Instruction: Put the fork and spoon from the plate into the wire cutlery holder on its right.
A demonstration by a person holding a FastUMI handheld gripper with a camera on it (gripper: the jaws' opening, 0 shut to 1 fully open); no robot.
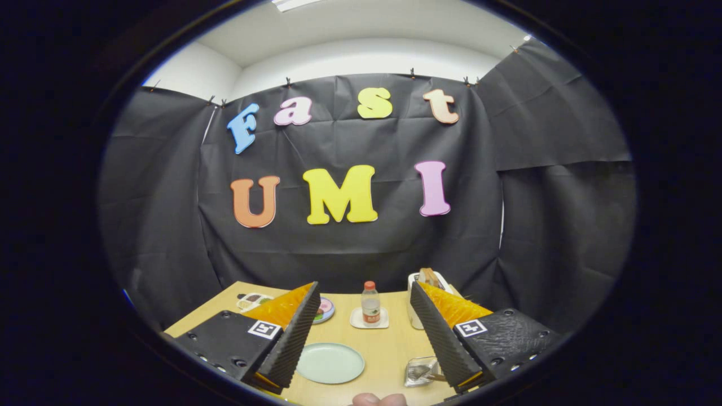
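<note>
The gripper [364, 332] is held with fingers apart above the bare pale-green round plate [330, 362]; cutlery is seen in the wire holder [420, 372], the task apparently completed.

The table [389, 349] is pale, honey-coloured wood. On it the plate [330, 363] is a plain, soft mint green with no pattern. The wire cutlery holder [422, 372] near the table's front edge glints silvery grey. Toward the back edge, a clear bottle [370, 303] has an orange-red cap and reddish label, and stands on a white square coaster [369, 323]. The toaster [420, 301] is cream white.
</note>
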